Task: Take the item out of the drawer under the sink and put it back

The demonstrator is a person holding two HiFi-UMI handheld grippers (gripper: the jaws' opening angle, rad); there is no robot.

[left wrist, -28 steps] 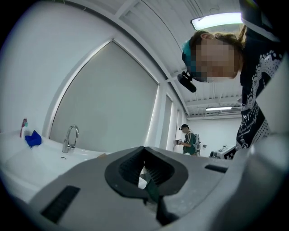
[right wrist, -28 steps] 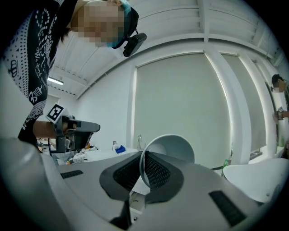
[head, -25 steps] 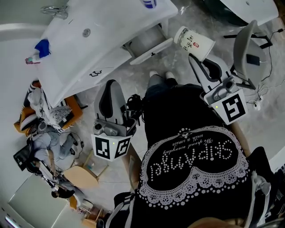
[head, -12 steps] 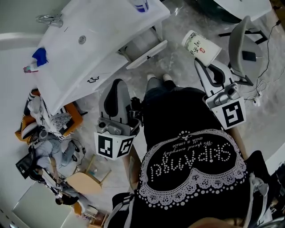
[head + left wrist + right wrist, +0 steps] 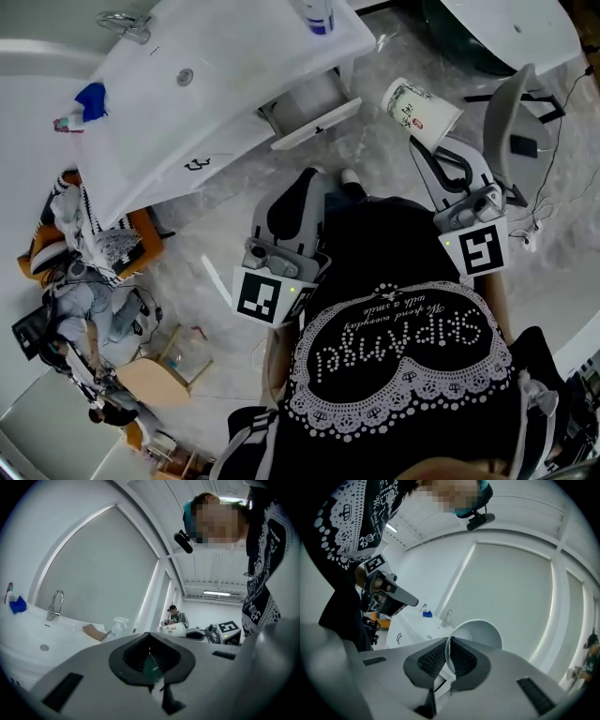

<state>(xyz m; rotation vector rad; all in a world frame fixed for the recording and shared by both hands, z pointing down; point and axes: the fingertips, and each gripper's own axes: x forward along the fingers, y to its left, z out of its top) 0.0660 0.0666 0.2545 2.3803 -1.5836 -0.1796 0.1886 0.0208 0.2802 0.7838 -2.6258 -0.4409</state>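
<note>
A white paper cup [image 5: 419,111] with red and green print hangs tilted over the marble floor, to the right of the open drawer [image 5: 317,120] under the white sink [image 5: 164,112]. My right gripper [image 5: 418,141] is shut on the cup's rim; in the right gripper view the thin wall of the cup [image 5: 480,634] runs between the pads of that gripper [image 5: 449,656]. My left gripper [image 5: 305,183] is below the drawer front, shut and with nothing in it. In the left gripper view its pads meet [image 5: 150,656], and the cup [image 5: 174,629] shows beyond them.
A spray bottle [image 5: 319,14] stands on the counter's right end, a faucet [image 5: 122,21] and a blue item [image 5: 89,98] at its left. A grey chair [image 5: 516,98] and cables [image 5: 553,202] are at the right. Cluttered bags [image 5: 84,234] lie at the left.
My left gripper has moved right and slightly lower, now in front of the drawer. The right gripper has stayed about where it was, rolling with the cup still in it.
</note>
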